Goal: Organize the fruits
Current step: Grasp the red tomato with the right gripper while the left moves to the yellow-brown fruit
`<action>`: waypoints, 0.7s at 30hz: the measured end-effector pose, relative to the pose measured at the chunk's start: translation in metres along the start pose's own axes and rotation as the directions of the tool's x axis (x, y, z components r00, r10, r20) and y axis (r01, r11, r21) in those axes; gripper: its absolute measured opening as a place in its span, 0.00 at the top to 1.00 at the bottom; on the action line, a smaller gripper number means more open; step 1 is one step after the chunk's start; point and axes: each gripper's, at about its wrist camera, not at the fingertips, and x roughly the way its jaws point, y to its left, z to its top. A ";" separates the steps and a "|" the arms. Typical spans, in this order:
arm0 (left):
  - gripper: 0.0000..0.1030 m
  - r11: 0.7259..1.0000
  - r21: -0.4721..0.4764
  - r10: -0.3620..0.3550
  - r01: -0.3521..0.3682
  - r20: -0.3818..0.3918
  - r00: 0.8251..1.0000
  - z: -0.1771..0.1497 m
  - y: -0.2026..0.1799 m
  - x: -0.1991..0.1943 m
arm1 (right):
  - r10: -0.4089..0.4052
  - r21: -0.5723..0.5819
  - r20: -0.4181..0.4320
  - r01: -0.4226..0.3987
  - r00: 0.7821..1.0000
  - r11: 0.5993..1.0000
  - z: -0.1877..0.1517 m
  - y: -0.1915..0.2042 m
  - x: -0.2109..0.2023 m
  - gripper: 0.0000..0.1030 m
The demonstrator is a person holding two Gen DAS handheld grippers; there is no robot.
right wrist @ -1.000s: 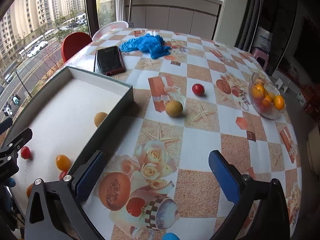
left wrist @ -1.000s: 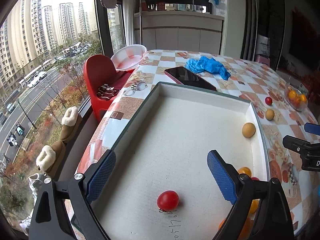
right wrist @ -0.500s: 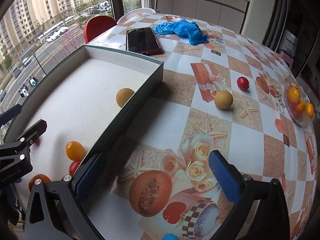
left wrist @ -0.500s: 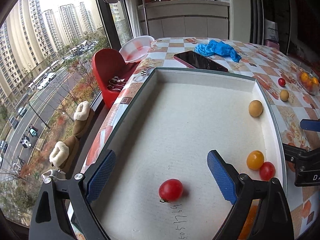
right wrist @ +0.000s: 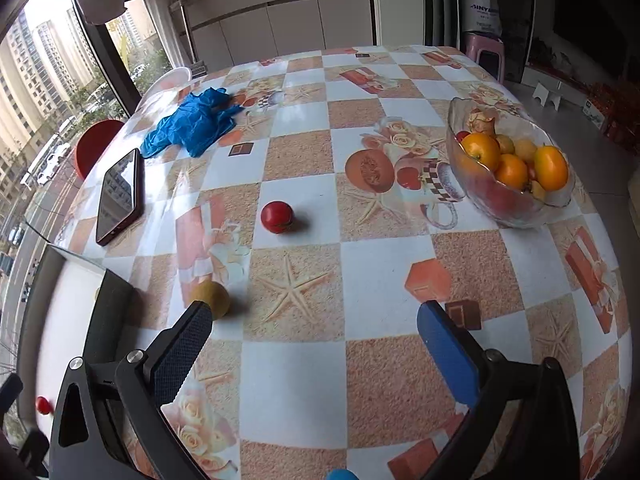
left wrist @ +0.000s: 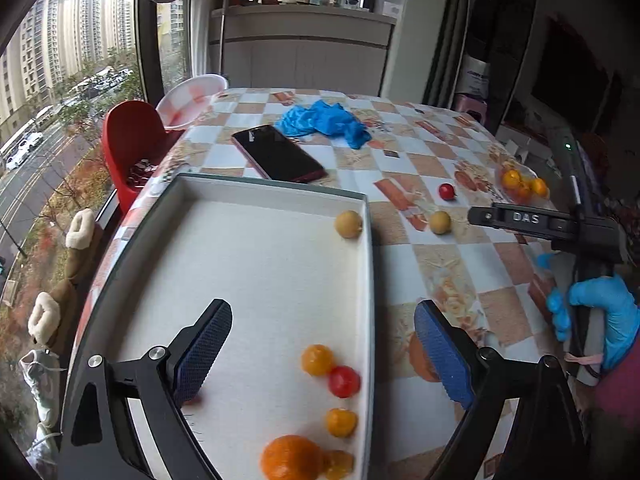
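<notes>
**Two loose fruits left on the worktop, both jaws wide and empty**

The worktop [right wrist: 384,280], under its checked fruit-print cloth, fills the right wrist view. The shallow white tray [left wrist: 256,264] takes the lower left of the left wrist view, with several fruits gathered along its right wall. A glass fruit bowl [right wrist: 516,216] sits at the right of the right wrist view, heaped with oranges. A phone [right wrist: 120,196] and a blue cloth [right wrist: 192,124] lie in the upper left.

The right gripper [right wrist: 312,344] hovers low with its jaws spread wide, gripping nothing. The left gripper [left wrist: 320,352] hangs over the tray's right wall, equally wide and empty.

The tan round fruit [right wrist: 212,298] lies just off the right gripper's left finger, beside the tray corner; the red tomato [right wrist: 277,217] sits further up, centre frame. The tan fruit looks the likely next pick. Shift left to centre it between the jaws, come down level, and close gently, since a round fruit rolls away from a glancing touch.
</notes>
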 end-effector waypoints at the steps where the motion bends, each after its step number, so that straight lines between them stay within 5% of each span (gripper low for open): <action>1: 0.09 1.000 0.009 -0.013 0.013 -0.011 1.000 0.003 -0.009 0.002 | 0.002 -0.001 0.003 -0.002 1.000 1.000 0.004 0.000 0.004 0.02; 4: 0.09 0.998 0.030 -0.052 0.053 -0.038 0.998 0.011 -0.032 0.008 | 0.009 -0.017 0.014 -0.008 1.000 1.000 0.016 0.005 0.017 0.03; 6: 0.09 0.998 0.041 -0.055 0.057 -0.045 0.997 0.017 -0.044 0.011 | 0.013 -0.037 0.023 -0.012 1.000 0.999 0.024 0.012 0.025 0.18; 13: 0.09 0.998 0.054 -0.028 0.031 -0.041 0.999 0.043 -0.058 0.027 | 0.012 -0.125 0.024 -0.009 1.000 0.992 0.036 0.031 0.049 0.46; 16: 0.09 0.998 0.063 -0.014 0.016 -0.042 0.999 0.050 -0.064 0.037 | 0.015 -0.156 0.037 -0.009 0.999 0.988 0.037 0.032 0.050 0.73; 21: 0.09 0.996 0.092 -0.007 0.011 -0.046 0.999 0.056 -0.081 0.059 | 0.085 -0.122 0.037 -0.080 0.996 0.989 0.027 0.005 0.036 0.76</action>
